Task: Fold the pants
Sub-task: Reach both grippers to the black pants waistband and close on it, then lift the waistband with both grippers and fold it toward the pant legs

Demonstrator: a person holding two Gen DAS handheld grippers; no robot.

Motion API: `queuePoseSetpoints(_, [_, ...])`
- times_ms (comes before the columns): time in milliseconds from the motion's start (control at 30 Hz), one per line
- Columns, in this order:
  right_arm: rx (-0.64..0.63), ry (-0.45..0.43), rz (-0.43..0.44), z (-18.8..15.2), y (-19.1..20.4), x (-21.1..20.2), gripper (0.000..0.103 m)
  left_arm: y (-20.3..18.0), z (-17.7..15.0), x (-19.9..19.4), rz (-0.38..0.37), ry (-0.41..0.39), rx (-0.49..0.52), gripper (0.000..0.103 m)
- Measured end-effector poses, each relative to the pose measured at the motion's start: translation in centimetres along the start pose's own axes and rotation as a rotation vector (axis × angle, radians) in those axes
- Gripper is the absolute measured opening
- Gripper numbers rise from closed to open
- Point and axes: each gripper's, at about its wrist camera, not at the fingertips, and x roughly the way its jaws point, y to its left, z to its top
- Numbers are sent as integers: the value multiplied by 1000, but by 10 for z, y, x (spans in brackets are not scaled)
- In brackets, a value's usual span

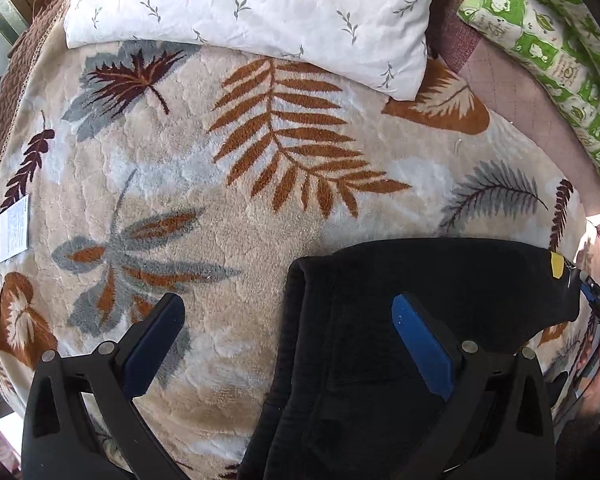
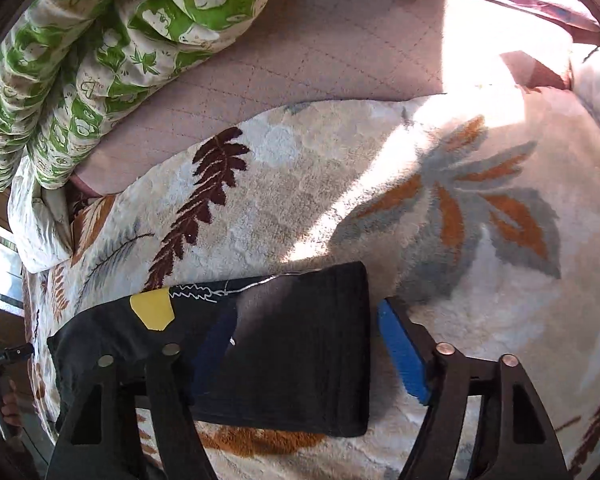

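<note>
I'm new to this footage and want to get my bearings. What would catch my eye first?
The black pants lie folded into a compact block on the fleecy leaf-print blanket, with a yellow patch at one edge. Both open grippers, left and right, frame them. Farther back lie a white sprig-print pillow and a green-and-cream quilt.

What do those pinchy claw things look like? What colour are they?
Both the left gripper and the right gripper look alike: black plastic arms with triangle-shaped holes, round silver pins at the joints, and flat blue pads on the fingers. No cables or sleeves show.
</note>
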Motion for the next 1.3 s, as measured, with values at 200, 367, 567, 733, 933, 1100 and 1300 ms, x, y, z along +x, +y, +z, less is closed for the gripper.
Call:
queuePoseSetpoints(200, [-38,6,11,6,2,4,53,1,9,22,-87,68,-41,103])
queuePoseSetpoints(367, [-3,3,42,6,-8,2,49,-5,6,37,-121,102,-32,103])
queuePoseSetpoints(567, [10,1,48,5,-13,2,50,-7,9,42,-116,89,-33,69])
queuePoseSetpoints(733, [-19,9,31,7,-10,2,45,-11,10,30,-107,67,18,27])
queuePoseSetpoints(933, [-44,17,1,7,-11,1,18,-14,4,7,-83,15,49,24])
queuePoseSetpoints(1100, [-152,6,-44,2,5,-15,7,-37,-10,-18,18,-64,121,24])
queuePoseSetpoints(1300, [-241,-36,-96,-5,25,-35,6,-47,-21,-41,54,-145,135,23])
